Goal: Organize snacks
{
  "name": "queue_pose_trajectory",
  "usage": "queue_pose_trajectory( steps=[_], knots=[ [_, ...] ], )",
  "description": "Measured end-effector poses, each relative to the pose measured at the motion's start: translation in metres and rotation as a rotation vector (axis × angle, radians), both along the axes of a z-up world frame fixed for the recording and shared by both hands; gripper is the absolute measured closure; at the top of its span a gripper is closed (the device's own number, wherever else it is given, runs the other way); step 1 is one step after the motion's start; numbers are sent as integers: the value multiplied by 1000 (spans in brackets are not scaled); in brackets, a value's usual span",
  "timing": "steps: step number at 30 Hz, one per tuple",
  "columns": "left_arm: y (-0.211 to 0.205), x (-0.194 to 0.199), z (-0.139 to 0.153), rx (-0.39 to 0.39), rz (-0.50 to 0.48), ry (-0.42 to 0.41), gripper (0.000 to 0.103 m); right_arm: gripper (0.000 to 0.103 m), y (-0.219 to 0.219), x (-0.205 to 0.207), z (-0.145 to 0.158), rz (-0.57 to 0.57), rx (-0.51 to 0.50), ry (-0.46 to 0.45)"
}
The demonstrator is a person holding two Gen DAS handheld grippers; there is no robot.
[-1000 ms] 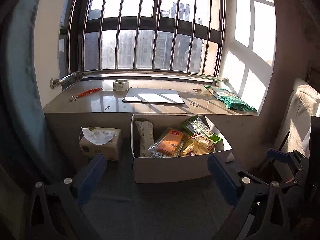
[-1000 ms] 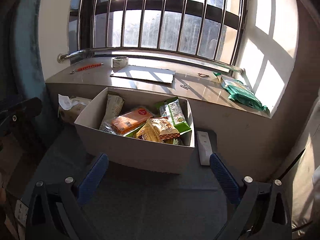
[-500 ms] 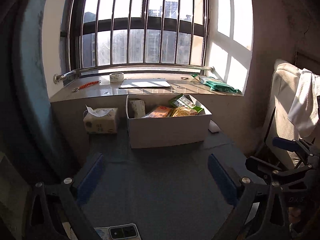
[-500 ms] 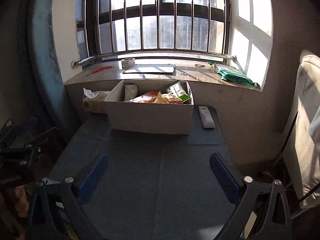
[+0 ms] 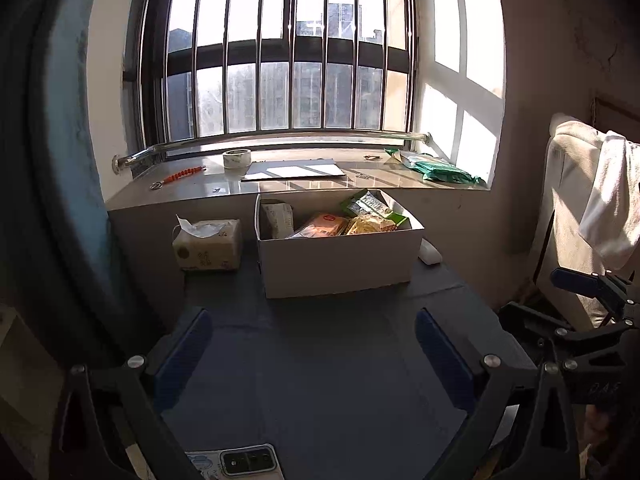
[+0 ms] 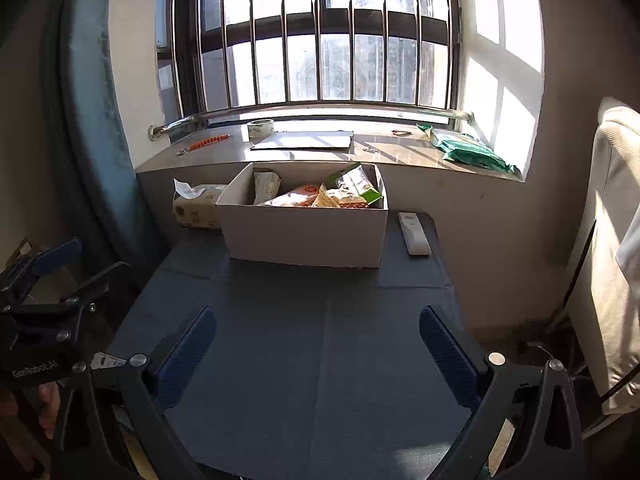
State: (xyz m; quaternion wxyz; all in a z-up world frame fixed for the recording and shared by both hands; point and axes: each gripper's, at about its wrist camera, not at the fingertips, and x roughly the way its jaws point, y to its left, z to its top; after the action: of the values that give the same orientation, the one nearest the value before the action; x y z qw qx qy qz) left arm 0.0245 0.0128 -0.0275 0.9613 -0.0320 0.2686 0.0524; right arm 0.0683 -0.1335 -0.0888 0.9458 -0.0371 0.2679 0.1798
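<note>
A white cardboard box (image 5: 340,260) stands at the far end of the dark table (image 5: 320,360), below the windowsill. It holds several snack packets: a white one (image 5: 278,220), an orange one (image 5: 324,225), a yellow one (image 5: 370,225) and a green one (image 5: 370,204). The box (image 6: 304,236) also shows in the right wrist view with the same packets (image 6: 320,196). My left gripper (image 5: 312,364) is open and empty, well back from the box. My right gripper (image 6: 320,356) is open and empty, also well back.
A tissue box (image 5: 208,244) stands left of the snack box. A white remote (image 6: 414,234) lies to its right. On the windowsill lie a tape roll (image 5: 237,158), a flat board (image 5: 294,171) and a green packet (image 5: 440,170). A phone (image 5: 248,460) lies at the near edge. A chair (image 5: 576,220) stands at right.
Both grippers have pulled back from the box, which now looks smaller and farther away. Both stay open and empty.
</note>
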Motion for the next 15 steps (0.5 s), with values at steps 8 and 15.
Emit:
queue_pose_trajectory(
  steps=[8, 15],
  knots=[
    [0, 1, -3, -21, -6, 10, 0, 0, -3, 0, 1, -5, 5, -1],
    [0, 1, -4, -32, -5, 13, 0, 0, -2, 1, -1, -2, 3, 8]
  ],
)
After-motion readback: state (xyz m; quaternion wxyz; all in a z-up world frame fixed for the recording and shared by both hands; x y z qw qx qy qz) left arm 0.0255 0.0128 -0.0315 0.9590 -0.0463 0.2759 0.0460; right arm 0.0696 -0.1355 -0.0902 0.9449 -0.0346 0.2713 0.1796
